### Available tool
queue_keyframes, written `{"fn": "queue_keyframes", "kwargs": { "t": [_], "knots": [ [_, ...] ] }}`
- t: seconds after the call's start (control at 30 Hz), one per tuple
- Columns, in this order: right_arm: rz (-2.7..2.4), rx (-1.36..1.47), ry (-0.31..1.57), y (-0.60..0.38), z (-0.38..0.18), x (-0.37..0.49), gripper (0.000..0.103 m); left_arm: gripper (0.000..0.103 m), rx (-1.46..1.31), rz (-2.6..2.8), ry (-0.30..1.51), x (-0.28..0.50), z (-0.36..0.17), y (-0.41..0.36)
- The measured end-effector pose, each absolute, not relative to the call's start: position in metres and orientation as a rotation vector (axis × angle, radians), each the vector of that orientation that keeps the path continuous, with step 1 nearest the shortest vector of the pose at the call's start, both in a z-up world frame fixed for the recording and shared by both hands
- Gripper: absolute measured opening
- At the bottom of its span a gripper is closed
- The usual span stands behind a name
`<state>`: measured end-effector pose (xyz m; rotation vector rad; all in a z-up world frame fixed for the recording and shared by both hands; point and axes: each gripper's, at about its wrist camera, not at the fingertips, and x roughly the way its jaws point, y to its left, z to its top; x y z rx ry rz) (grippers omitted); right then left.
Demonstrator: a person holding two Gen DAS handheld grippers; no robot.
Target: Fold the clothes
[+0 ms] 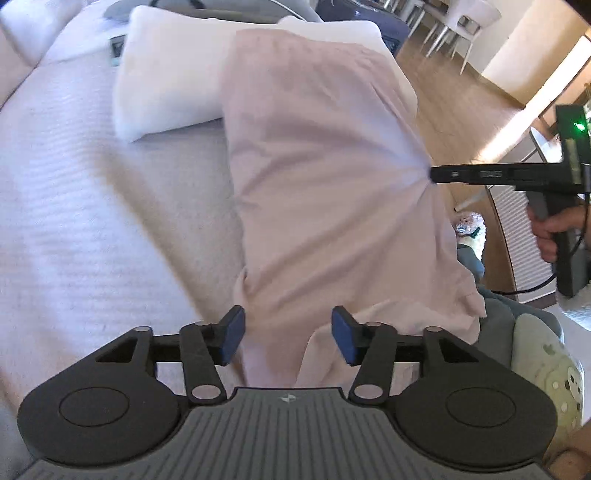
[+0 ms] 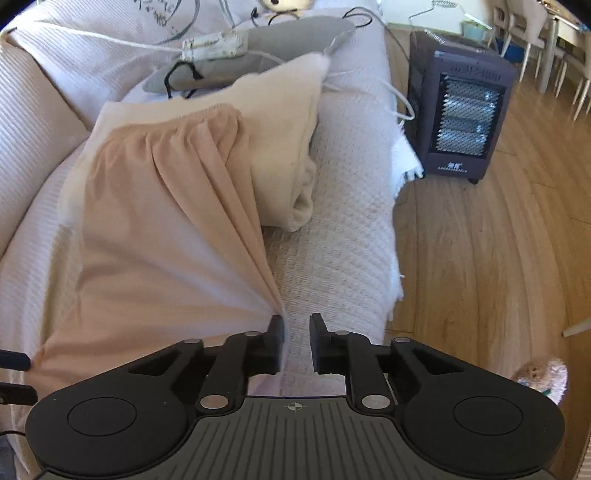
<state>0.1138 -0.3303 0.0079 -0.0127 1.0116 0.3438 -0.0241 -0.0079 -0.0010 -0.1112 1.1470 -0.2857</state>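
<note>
Setting was a home living area. A sofa (image 2: 343, 236) under a pale woven cover carried a cushion (image 2: 284, 140); a dark portable heater (image 2: 461, 107) stood on wood plank flooring (image 2: 480, 258), with white dining chairs (image 1: 454, 26) beyond.

The garment (image 2: 159, 229) is lying along the sofa seat (image 2: 340, 236), its far end resting on a cushion (image 2: 284, 147) toward twelve o'clock in the right wrist view. Behind the cushion a flat pad (image 2: 258, 48) with cables is lying at twelve. A heater (image 2: 461, 107) is standing on the floor (image 2: 480, 277) at two o'clock, beside the sofa's edge.
</note>
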Motion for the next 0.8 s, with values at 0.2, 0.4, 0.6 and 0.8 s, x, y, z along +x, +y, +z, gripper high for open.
{"fn": "queue_keyframes", "kwargs": {
  "t": [0.2,0.4,0.6,0.8],
  "knots": [
    [0.457,-0.027,1.048,-0.348,0.040,0.060,0.019,0.055,-0.080,-0.329,1.081,-0.046,0.013,-0.015],
    [0.664,-0.120,1.059,-0.315,0.043,0.001,0.042,0.055,0.033,-0.431,1.031,-0.057,0.006,-0.045],
    [0.725,-0.323,1.083,-0.266,0.011,-0.016,0.038,0.018,0.100,-0.416,1.056,-0.062,-0.011,-0.066],
    [0.705,-0.356,1.153,-0.280,0.008,-0.018,0.000,0.003,0.064,-0.424,1.106,-0.080,-0.011,-0.058]
  ]
}}
